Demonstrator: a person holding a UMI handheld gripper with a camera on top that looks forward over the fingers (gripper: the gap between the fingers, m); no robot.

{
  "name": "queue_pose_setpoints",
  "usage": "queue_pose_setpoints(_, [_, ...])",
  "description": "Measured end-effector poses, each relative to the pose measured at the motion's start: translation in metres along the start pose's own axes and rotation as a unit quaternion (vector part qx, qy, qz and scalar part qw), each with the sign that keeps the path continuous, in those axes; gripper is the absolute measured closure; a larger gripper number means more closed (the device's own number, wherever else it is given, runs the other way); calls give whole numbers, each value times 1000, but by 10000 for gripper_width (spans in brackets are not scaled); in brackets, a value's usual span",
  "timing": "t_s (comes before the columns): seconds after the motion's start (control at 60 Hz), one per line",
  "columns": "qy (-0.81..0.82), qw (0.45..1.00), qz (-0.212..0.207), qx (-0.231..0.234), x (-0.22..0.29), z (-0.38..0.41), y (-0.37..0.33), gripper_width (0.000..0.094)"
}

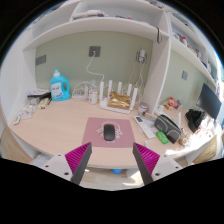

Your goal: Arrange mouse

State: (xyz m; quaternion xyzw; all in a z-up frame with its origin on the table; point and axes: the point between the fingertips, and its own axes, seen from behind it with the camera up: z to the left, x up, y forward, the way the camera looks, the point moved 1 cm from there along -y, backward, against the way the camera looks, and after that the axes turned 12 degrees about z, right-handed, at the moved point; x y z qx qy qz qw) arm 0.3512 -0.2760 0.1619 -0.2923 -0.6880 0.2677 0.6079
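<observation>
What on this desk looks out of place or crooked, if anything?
Nothing looks spilled or broken. The mouse sits on the pink mat, left of its centre, just beyond the open gripper. The right end of the desk is crowded with small clutter, too small to identify.

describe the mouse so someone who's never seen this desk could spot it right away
Start at the light wooden desk against the green wall, then find the pinkish-purple mat near its front edge. The mouse sits on that mat, just ahead of the open gripper jaws. It is the only small, dark, rounded thing on the mat.
</observation>
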Motion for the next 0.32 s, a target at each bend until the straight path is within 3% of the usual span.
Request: queue_pose_setpoints(0.317, [-2, 1000, -9, 3, -11, 1, -28, 88])
